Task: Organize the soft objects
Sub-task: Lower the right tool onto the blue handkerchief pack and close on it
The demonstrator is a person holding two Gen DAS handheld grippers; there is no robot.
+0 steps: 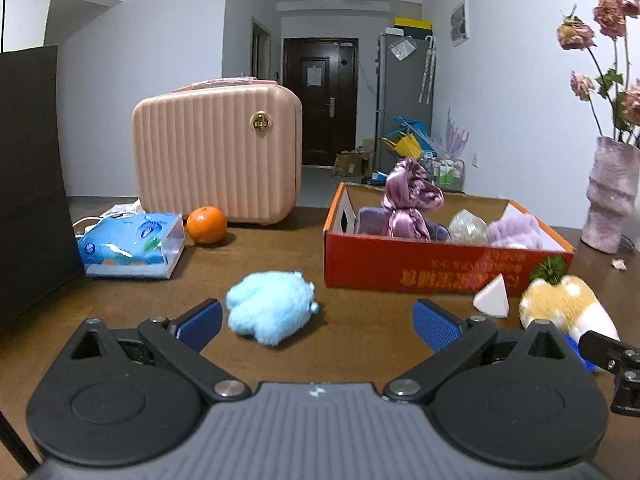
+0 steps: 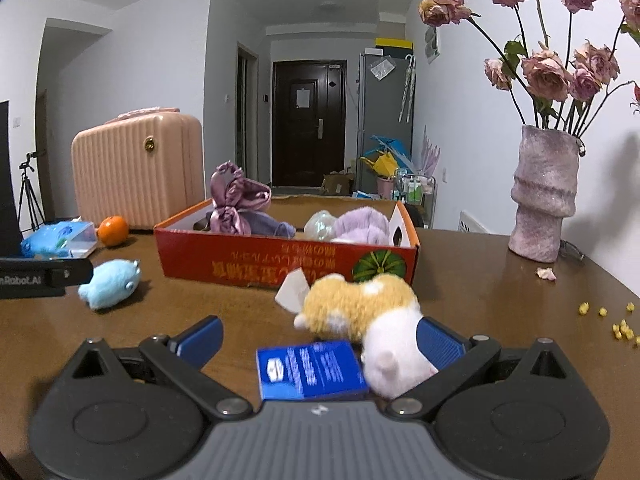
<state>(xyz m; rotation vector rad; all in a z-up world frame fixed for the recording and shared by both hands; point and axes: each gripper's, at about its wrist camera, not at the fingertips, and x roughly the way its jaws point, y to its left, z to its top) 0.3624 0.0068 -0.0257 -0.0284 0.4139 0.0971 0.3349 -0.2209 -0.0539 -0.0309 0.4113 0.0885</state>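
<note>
Wooden table (image 2: pixel 460 280): one pink case (image 1: pixel 218 156), one orange (image 1: pixel 206 225), one tissue pack (image 1: pixel 130 245), one vase (image 2: pixel 545 196) of dried roses, one red box (image 2: pixel 280 258) holding four soft items. Loose in front of the box: one blue plush (image 1: pixel 270 306), one white wedge (image 2: pixel 293 290), one yellow-white plush (image 2: pixel 372 320), one blue card (image 2: pixel 312 370). Left gripper (image 1: pixel 318 320) spread wide, blue plush between its fingers, untouched; right gripper (image 2: pixel 320 338) spread wide, yellow-white plush against its right finger, card between

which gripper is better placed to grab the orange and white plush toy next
Right. The right gripper is open with the orange and white plush toy already against its right finger; the left gripper faces the fluffy light blue plush instead.
</note>
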